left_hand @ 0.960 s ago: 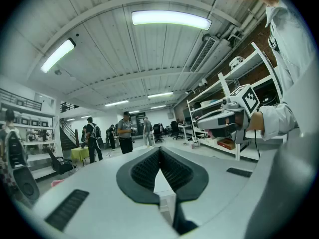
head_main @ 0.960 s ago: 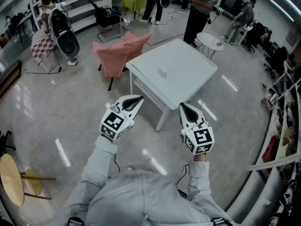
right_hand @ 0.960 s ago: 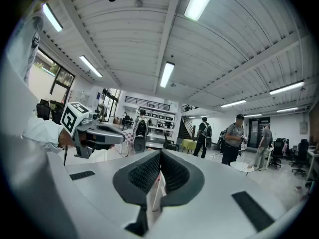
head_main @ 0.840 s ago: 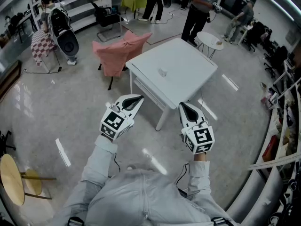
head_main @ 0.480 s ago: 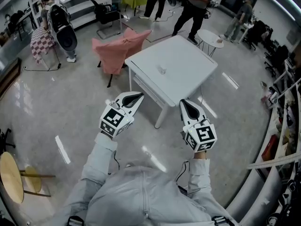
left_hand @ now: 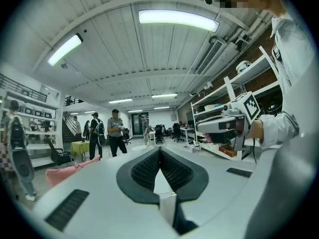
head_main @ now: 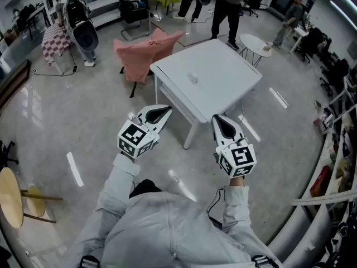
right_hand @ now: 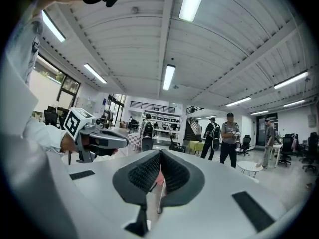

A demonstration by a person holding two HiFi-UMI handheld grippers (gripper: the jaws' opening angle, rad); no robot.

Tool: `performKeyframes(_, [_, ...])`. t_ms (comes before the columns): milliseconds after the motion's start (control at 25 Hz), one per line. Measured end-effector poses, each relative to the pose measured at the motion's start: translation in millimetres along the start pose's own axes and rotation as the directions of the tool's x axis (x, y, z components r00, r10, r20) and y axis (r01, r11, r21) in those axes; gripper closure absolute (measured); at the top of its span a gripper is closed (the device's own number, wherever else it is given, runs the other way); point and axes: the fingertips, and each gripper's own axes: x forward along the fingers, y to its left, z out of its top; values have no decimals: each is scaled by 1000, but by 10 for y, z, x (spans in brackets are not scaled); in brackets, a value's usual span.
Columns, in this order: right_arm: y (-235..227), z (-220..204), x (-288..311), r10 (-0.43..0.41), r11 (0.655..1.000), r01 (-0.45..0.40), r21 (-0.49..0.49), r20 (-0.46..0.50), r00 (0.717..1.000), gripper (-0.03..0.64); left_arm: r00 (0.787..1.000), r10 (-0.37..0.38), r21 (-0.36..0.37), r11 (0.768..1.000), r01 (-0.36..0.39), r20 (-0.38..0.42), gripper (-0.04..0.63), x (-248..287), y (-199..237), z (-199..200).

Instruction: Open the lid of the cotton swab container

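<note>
Head view.
- Left gripper (head_main: 165,110): held level over the floor, jaws pressed together, nothing between them.
- Right gripper (head_main: 217,119): beside the left one, apart from it, jaws likewise pressed together and empty.
- White table (head_main: 223,88): just ahead of both sets of jaw tips; its near corner lies between the two.
- Cotton swab container (head_main: 193,78): a small clear thing on the tabletop, ahead of the jaws and well apart from both, nearer the left gripper's line. Too small to tell how its lid stands.
- Chair (head_main: 146,53) under a pink cloth: beyond the left jaws, at the table's left side.
- Small round table (head_main: 254,43): beyond the right jaws, past the table's far corner.

Left gripper view.
- Black pads (left_hand: 147,168) meet along one seam; nothing pinched.
- Right gripper (left_hand: 224,127): to the right of the jaws, level.
- Pink cloth (left_hand: 70,169): left of the jaws, low.
- Standing people (left_hand: 115,138): beyond the jaws, left of the tips.

Right gripper view.
- Pads (right_hand: 174,176) closed on each other; nothing held.
- Left gripper (right_hand: 94,137): to the left of the jaws.
- Small round table (right_hand: 251,167): right of the jaws, farther off.
</note>
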Motion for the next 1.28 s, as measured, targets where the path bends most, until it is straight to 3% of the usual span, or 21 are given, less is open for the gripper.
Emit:
performKeyframes(160, [-62, -87, 36, 17, 1000, -17, 11, -2, 1000, 581, 999, 31, -25, 999, -32, -20, 574, 60, 61, -102])
performKeyframes(320, [-211, -135, 203, 21, 999, -21, 40, -11, 1000, 581, 999, 30, -89, 996, -28, 19, 574, 195, 277, -78])
performKeyframes(640, [-579, -232, 1052, 8, 1000, -8, -5, -30, 1000, 581, 998, 50, 20, 999, -49, -30, 574, 729, 1150, -354])
performKeyframes(840, [-908, -103, 1797, -21, 1000, 21, 3, -20, 1000, 583, 998, 18, 130, 991, -9, -61, 574, 1216, 1815, -343])
performKeyframes(1280, [-1422, 122, 2997, -87, 996, 87, -4, -39, 995, 583, 992, -87, 132, 986, 98, -88, 574, 1971, 2849, -290])
